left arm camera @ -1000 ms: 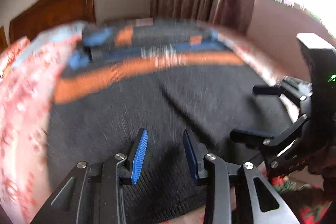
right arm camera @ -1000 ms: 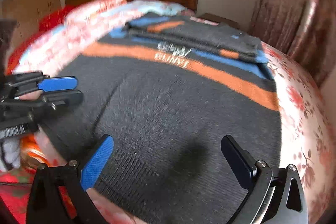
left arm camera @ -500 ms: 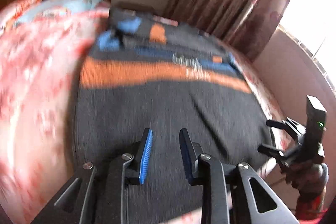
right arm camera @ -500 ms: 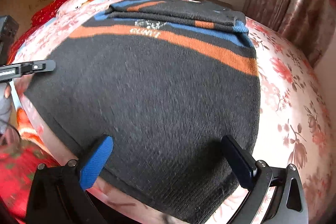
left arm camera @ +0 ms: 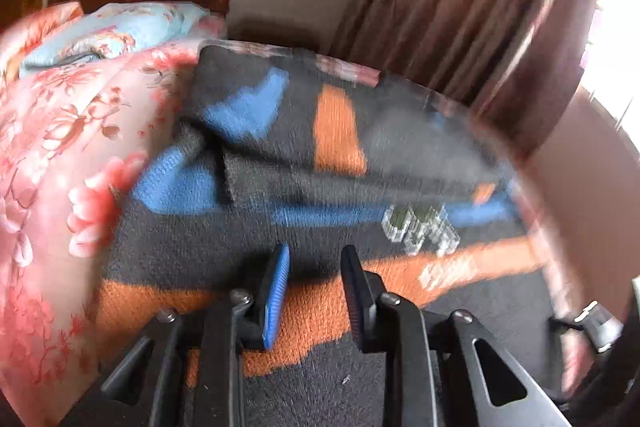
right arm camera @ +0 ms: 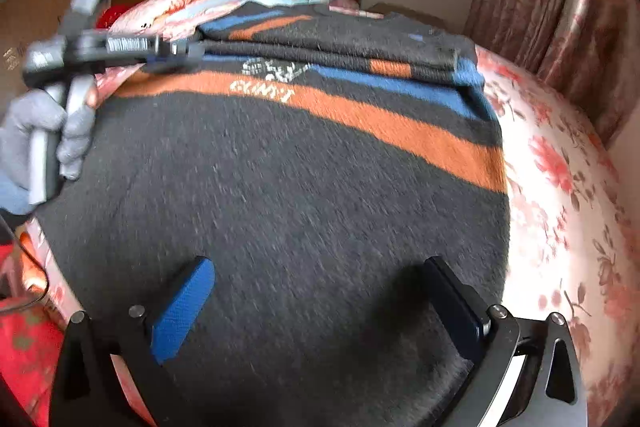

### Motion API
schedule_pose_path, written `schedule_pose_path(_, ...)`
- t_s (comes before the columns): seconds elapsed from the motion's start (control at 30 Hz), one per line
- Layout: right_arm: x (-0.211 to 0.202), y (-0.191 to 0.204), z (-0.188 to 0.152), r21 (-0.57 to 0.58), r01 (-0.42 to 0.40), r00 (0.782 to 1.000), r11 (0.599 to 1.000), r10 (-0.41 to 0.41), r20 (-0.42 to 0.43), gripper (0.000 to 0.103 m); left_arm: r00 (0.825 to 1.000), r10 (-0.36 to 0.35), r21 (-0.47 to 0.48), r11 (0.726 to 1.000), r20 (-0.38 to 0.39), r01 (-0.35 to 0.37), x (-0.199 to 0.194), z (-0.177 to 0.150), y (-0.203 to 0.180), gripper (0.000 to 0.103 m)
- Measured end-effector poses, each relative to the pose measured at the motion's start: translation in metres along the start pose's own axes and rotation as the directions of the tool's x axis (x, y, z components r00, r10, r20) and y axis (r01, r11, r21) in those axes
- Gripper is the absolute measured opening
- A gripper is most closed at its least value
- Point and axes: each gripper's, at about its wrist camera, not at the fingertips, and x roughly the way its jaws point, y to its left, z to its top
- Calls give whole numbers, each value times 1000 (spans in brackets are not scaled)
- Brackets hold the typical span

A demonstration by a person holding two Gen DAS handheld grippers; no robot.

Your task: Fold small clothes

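Striped sweater (right arm camera: 280,179) spread flat on the floral bedspread (right arm camera: 560,187), folded sleeves at frame top. Left gripper (left arm camera: 314,267), jaws narrowly apart and empty, hovers over the orange stripe, nearer the sleeves. Right gripper (right arm camera: 320,291), jaws wide, hovers over the hem.

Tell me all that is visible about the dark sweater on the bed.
The sweater looks like fuzzy dark grey knit, crossed by an orange stripe and a blue stripe, with pale lettering on the chest. It lies spread flat on the floral bedsheet; its far part is folded over in layers. The left gripper, slightly open, hovers near the orange stripe; the right gripper, wide open, is over the plain lower part. Neither visibly grips it.
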Motion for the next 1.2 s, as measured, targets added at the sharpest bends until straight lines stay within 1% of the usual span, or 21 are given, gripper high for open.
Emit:
schedule_pose_path(0.03,0,-2,2,-1,0,1000,1000,0,-23,103,1000,8,-58,998,11,-8,-2,1,12,32)
schedule_pose_path(0.07,1,-4,6,-1,3,999,1000,-3,-47,103,1000,-19,-106,994,10,20,-2,3,21,31)
schedule_pose_path(0.13,2,-8,22,23,17,998,1000,-16,-54,103,998,-58,-147,987,17,60,-2,6,29,31)
schedule_pose_path(0.2,-1,-10,47,43,-20,1000,999,20,3,103,999,-49,-139,989,19,51,-1,8,26,32)
schedule_pose_path(0.23,0,-11,63,48,-41,999,998,39,37,103,999,-29,-118,992,19,31,-1,9,23,32)
schedule_pose_path(0.3,10,-12,99,57,-20,996,998,14,89,103,1000,-7,-93,996,16,9,-2,10,18,34)
schedule_pose_path(0.37,31,-15,138,73,-2,992,997,-7,126,103,1000,-14,-95,995,17,16,-2,12,18,35)
schedule_pose_path(0.47,72,-16,185,126,13,994,992,-26,104,103,999,-25,-106,994,22,27,-1,4,18,35)
schedule_pose_path(0.53,96,-13,203,95,74,994,993,-81,73,103,1000,-22,-104,994,22,25,1,4,19,35)
schedule_pose_path(0.57,111,-11,208,68,135,990,988,-138,30,103,1000,-21,-104,994,22,23,1,4,19,35)
schedule_pose_path(0.6,119,-13,204,62,159,987,985,-160,4,103,1000,-22,-104,994,22,24,0,3,19,35)
schedule_pose_path(0.67,118,-29,190,142,81,995,987,-90,51,103,999,-22,-105,994,23,25,1,3,19,35)
schedule_pose_path(0.7,116,-36,184,159,59,994,985,-73,84,103,1000,-19,-103,994,23,21,1,3,19,35)
schedule_pose_path(0.83,110,-50,176,235,57,990,970,-85,110,103,998,65,-47,997,25,-63,-1,6,6,34)
schedule_pose_path(0.87,109,-49,176,239,73,988,968,-102,112,103,996,70,-33,997,47,-69,-3,12,0,33)
schedule_pose_path(0.97,107,-50,174,242,86,987,967,-116,111,103,992,13,-9,1000,123,-12,-6,48,-24,34)
schedule_pose_path(1.0,107,-51,173,247,82,987,965,-113,113,103,991,5,9,1000,133,-7,-3,59,-32,35)
schedule_pose_path(1.07,109,-53,174,257,68,987,964,-102,122,103,993,-17,60,998,121,10,15,88,-53,35)
schedule_pose_path(1.1,111,-54,176,260,62,987,964,-98,126,103,995,-12,83,997,103,3,30,101,-61,35)
schedule_pose_path(1.17,109,-54,174,264,53,987,963,-91,132,103,996,72,119,990,55,-78,71,120,-67,35)
schedule_pose_path(1.2,108,-54,174,265,52,987,963,-90,132,103,993,117,128,985,9,-117,91,124,-66,35)
